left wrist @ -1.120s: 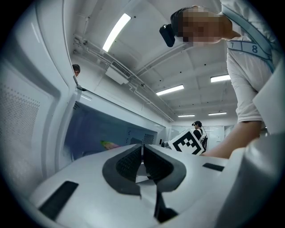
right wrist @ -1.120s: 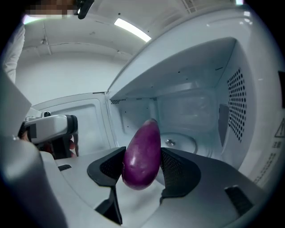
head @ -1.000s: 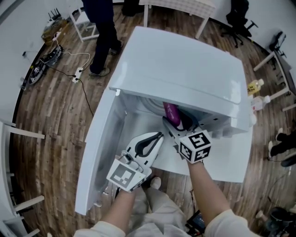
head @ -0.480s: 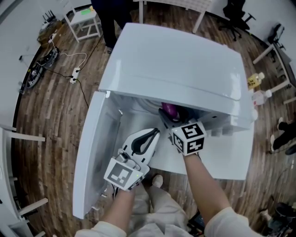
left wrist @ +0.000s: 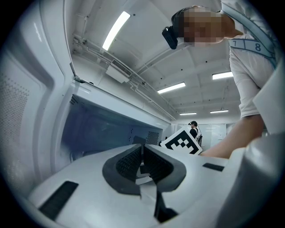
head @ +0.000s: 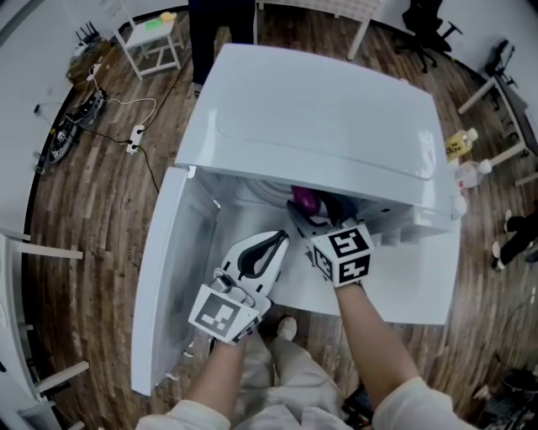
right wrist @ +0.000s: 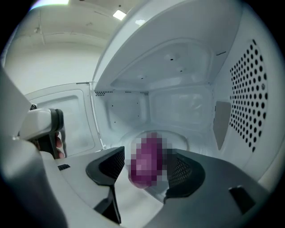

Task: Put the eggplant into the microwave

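Observation:
The white microwave [head: 319, 109] stands with its door [head: 168, 285] swung out to the left. My right gripper [head: 303, 220] reaches into the cavity. The purple eggplant [head: 304, 200] lies between its jaws over the glass turntable [right wrist: 182, 139]. In the right gripper view the eggplant [right wrist: 147, 162] sits between the two dark pads with a slim gap on each side. These jaws have just been opening, so my right gripper [right wrist: 146, 156] is open. My left gripper [head: 282, 241] hovers just outside the opening, beside the right one. Its jaws [left wrist: 142, 156] are shut and hold nothing.
The open door blocks the left side and the microwave's top overhangs the cavity. A person [head: 220, 25] stands behind the microwave, by a white stool [head: 151, 38]. Cables and a power strip [head: 134, 134] lie on the wooden floor at left. Bottles [head: 461, 149] stand at right.
My right gripper and the eggplant have slipped a little further under the microwave's top. The left gripper has stayed put. The person at the back has stepped to the right.

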`<action>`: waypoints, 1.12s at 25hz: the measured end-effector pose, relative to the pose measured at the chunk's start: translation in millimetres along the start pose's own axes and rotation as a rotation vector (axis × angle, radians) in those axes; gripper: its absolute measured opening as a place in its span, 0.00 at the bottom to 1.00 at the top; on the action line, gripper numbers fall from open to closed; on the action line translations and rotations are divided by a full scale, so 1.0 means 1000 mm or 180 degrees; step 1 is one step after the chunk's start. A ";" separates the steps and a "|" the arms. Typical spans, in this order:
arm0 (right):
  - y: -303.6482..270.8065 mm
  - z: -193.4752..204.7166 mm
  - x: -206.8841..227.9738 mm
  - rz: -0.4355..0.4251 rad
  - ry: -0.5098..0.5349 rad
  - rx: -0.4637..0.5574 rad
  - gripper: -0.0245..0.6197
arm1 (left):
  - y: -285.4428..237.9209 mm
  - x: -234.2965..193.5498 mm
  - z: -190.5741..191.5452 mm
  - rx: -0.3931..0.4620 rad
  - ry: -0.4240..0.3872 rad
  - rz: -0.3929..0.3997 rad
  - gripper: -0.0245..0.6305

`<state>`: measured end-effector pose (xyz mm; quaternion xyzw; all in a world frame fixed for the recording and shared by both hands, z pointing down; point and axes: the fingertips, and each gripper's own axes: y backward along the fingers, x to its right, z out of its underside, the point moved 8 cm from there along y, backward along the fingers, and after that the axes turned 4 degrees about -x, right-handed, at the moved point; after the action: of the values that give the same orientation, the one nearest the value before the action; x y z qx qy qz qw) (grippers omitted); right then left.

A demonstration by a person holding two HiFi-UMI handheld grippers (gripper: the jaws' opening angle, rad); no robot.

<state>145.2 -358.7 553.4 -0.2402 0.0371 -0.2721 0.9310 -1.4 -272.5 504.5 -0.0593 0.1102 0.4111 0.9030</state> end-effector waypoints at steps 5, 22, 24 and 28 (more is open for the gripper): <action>0.009 0.002 -0.002 -0.0041 -0.0029 0.0102 0.47 | -0.002 0.002 0.000 0.0000 -0.0029 0.0016 0.06; 0.041 0.003 -0.011 0.0001 -0.0096 0.0216 0.47 | -0.004 0.007 -0.012 -0.0027 -0.0027 0.0075 0.06; 0.045 0.002 -0.012 0.0002 -0.0094 0.0233 0.47 | -0.005 0.009 -0.013 -0.0031 -0.0029 0.0090 0.06; 0.058 -0.002 -0.015 -0.0011 -0.0077 0.0276 0.47 | -0.006 0.014 -0.016 -0.0056 -0.0032 0.0130 0.06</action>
<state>160.2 -309.4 523.9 -0.2031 0.0136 -0.2721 0.9405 10.1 -269.5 485.8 -0.0629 0.1032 0.4307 0.8944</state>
